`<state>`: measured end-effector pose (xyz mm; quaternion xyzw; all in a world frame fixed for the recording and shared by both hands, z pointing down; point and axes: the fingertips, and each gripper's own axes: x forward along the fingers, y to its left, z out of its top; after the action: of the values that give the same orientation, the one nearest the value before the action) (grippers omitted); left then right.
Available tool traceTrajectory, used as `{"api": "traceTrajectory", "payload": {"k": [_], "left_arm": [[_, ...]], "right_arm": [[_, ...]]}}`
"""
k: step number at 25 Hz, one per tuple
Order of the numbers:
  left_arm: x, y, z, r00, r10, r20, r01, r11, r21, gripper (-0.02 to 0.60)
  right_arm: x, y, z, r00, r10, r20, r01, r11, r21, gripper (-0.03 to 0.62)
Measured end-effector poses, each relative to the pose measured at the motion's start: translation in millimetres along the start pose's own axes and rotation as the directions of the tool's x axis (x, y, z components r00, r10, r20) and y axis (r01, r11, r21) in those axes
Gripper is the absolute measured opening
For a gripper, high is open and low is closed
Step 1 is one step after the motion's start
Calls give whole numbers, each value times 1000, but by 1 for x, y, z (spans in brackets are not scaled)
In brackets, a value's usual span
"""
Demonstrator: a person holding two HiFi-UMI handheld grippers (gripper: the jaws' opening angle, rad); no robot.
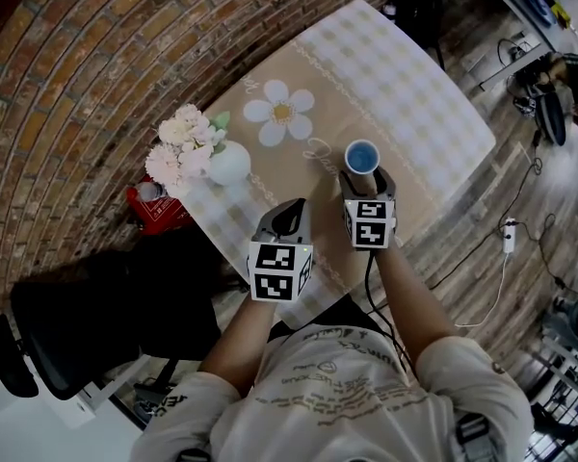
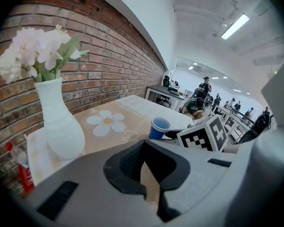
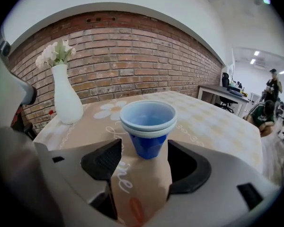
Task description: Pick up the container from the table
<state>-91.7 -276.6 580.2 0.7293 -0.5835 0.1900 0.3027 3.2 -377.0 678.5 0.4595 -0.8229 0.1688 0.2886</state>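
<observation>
A blue cup [image 1: 362,156] with a pale inner rim stands upright on the tan, flower-printed tablecloth [image 1: 414,94]. My right gripper [image 1: 367,175] is right in front of it, open. In the right gripper view the blue cup [image 3: 148,126] stands between the tips of the right gripper [image 3: 144,149], and neither pad touches it. My left gripper [image 1: 293,208] hovers over the table's near edge, to the left of the cup, shut and empty. In the left gripper view the left gripper [image 2: 144,144] shows only cloth through the slit, with the cup [image 2: 159,127] beyond it to the right.
A white vase [image 1: 229,164] of pale flowers [image 1: 183,147] stands at the table's left edge by the brick wall, left of both grippers. A red object [image 1: 154,208] sits below it off the table. A black chair [image 1: 67,325] is at the lower left.
</observation>
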Motion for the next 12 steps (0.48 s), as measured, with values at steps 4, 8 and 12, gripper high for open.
{"api": "traceTrajectory", "payload": {"k": [4,8,12], "left_arm": [[-2,3,-2,1000,5,-7,-5,1000,8,3],[-4,6,-3,1000,9,-11,-9,1000,12,3],[-6,7,-3,1000,10,-11,-10,1000,16,3]], "right_arm": [[10,-5,4,1000,-28,3,28,1000,-5,285],[19,-5,7,1000,-26,8,26,1000,-13,285],[23,-8,11,999,-42,24,43,999,-21,284]]}}
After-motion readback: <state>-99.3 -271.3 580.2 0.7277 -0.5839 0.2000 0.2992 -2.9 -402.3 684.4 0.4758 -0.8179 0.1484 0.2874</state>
